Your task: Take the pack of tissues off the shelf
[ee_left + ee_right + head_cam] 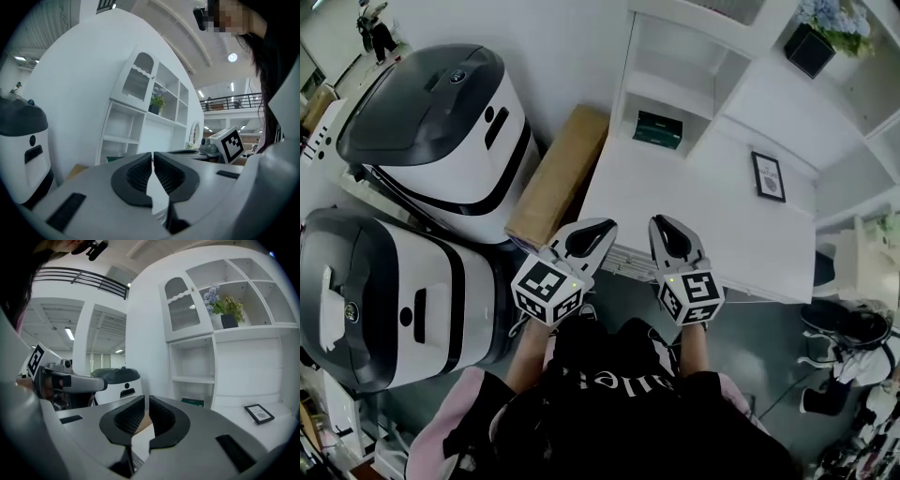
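**Left gripper (602, 228) and right gripper (662, 223) pressed together and empty, short of the white shelf unit (727, 112)**

Both are white plastic two-jaw tools with black ribbed pads, and each carries a cube of square markers. The person holds them side by side, low in the head view, with the tips over the near edge of the unit's white counter. In each gripper view the black pads meet at their tips and nothing sits between them.

The dark green pack of tissues (657, 129) lies flat at the bottom of the lower left open compartment, under a white shelf board. It is ahead of both grippers and well apart from them.

To its right, a small black-framed picture (768, 176) sits on the counter. Higher up, a dark square pot of blue-violet flowers (825, 33) stands in an upper compartment.

Against the unit's left side rests a long brown cardboard box (558, 175). Beside the box are two large white and dark grey machines (441, 127), one behind the other.
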`<action>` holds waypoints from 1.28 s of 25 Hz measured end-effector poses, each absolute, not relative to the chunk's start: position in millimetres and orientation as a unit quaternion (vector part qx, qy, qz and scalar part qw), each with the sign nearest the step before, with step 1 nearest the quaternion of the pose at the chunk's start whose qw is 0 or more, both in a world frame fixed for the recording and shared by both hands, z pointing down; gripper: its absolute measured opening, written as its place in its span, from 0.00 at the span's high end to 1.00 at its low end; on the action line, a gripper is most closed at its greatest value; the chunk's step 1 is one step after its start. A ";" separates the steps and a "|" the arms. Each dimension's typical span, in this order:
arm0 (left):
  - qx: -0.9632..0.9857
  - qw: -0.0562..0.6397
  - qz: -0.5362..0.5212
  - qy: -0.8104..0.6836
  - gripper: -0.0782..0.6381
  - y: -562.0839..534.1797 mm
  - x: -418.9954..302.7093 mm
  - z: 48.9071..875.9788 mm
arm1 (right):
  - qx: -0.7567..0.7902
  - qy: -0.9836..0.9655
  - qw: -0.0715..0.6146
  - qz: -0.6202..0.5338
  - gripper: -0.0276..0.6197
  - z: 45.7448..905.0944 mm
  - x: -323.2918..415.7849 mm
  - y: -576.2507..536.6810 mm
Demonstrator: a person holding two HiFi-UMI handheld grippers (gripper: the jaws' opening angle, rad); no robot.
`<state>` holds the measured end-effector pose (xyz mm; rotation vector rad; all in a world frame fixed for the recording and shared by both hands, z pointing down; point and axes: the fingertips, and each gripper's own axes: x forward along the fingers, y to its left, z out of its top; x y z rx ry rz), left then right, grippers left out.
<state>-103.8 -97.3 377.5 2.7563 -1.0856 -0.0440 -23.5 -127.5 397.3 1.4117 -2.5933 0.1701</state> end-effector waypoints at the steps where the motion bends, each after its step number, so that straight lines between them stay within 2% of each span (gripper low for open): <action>1: 0.927 0.092 -0.017 -0.363 0.86 -98.9 -104.9 378.8 | 0.478 -0.871 0.095 0.057 0.86 398.2 -23.8 -129.1; 19: 0.918 0.121 0.016 -0.376 0.86 -154.5 -114.6 413.2 | 0.502 -0.851 0.132 0.078 0.86 434.7 -11.8 -193.5; 32: 0.908 0.123 0.039 -0.398 0.86 -273.5 -85.6 466.2 | 0.517 -0.830 0.160 0.134 0.86 494.4 54.7 -270.3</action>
